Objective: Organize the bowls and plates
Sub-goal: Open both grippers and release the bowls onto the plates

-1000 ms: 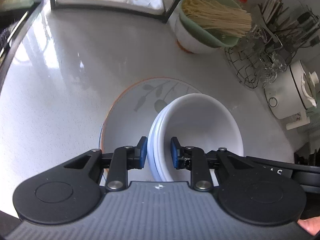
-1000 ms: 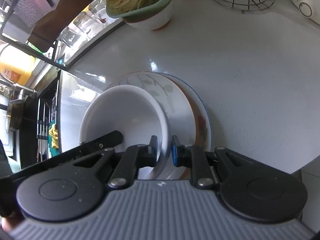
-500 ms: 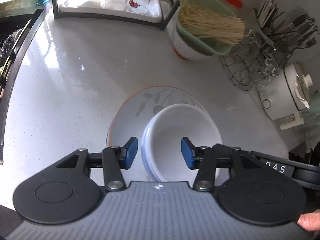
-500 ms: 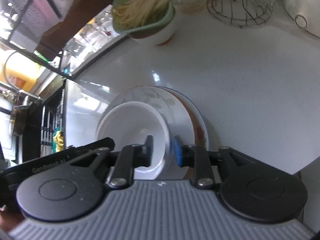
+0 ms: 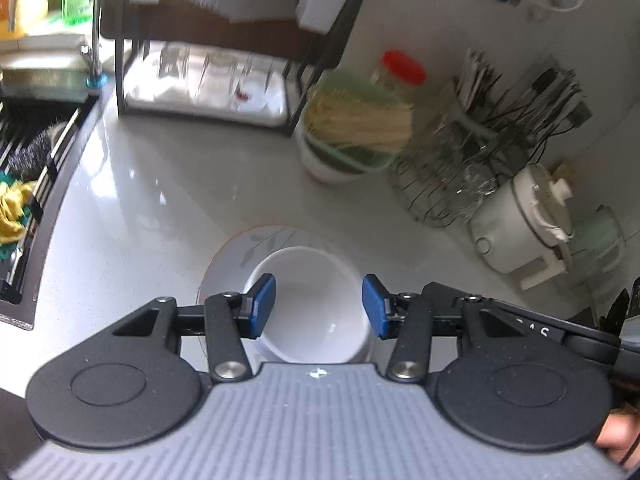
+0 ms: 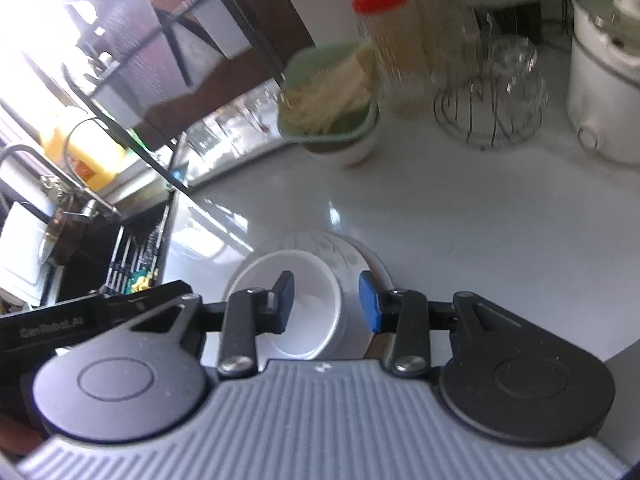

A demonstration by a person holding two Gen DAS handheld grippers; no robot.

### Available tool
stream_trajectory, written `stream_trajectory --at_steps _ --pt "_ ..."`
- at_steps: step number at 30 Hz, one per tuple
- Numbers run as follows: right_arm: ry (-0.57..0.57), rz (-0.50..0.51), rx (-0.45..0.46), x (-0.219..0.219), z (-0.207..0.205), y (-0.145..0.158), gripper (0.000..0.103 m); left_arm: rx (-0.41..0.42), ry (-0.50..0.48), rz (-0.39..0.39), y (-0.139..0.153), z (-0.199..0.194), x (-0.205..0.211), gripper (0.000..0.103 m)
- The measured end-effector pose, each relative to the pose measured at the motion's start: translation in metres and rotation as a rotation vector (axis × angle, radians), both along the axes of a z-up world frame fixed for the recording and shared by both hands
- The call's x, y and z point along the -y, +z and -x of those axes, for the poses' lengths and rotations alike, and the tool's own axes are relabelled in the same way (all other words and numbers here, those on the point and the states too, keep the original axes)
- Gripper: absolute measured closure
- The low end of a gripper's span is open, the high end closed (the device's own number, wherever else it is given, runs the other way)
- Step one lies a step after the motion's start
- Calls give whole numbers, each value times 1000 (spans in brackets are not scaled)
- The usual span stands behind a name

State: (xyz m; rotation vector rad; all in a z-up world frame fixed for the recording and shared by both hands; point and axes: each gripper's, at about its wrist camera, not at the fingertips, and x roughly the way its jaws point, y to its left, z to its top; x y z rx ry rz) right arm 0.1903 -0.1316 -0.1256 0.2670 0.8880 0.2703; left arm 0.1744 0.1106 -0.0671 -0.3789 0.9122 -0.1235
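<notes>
The white bowl point(image 5: 316, 300) sits nested on the leaf-patterned plate point(image 5: 256, 246), which rests on the pale surface point(image 5: 152, 216) between the sink side and the row of kitchen things at the back. In the right wrist view the same bowl point(image 6: 298, 300) covers the near left part of the plate point(image 6: 340, 252), and a second rim with a darker edge shows under the plate at its right side.

The left tool point(image 5: 319, 306) hangs above the bowl with its jaws moderately apart, the blue pads clear of the rim on both sides and nothing gripped. The right tool point(image 6: 327, 302) has just been opening further; its jaws stand at a narrower gap, with the right wall of the bowl below them, and neither pad presses on it.

Behind the stack stand a green container of dry noodles point(image 5: 352, 132), a red-capped jar point(image 6: 384, 40), a wire rack of glasses point(image 5: 448, 176) and a white cooker point(image 5: 524, 224). A dark shelf frame point(image 5: 224, 40) stands at the back left.
</notes>
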Motion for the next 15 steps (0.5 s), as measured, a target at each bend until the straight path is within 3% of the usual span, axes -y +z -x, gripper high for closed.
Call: stream_trajectory --at_steps 8,15 --pt "28 31 152 23 44 38 63 109 18 -54 44 54 18 49" --pt "39 2 252 40 80 58 63 180 37 -113 58 98 33 49"
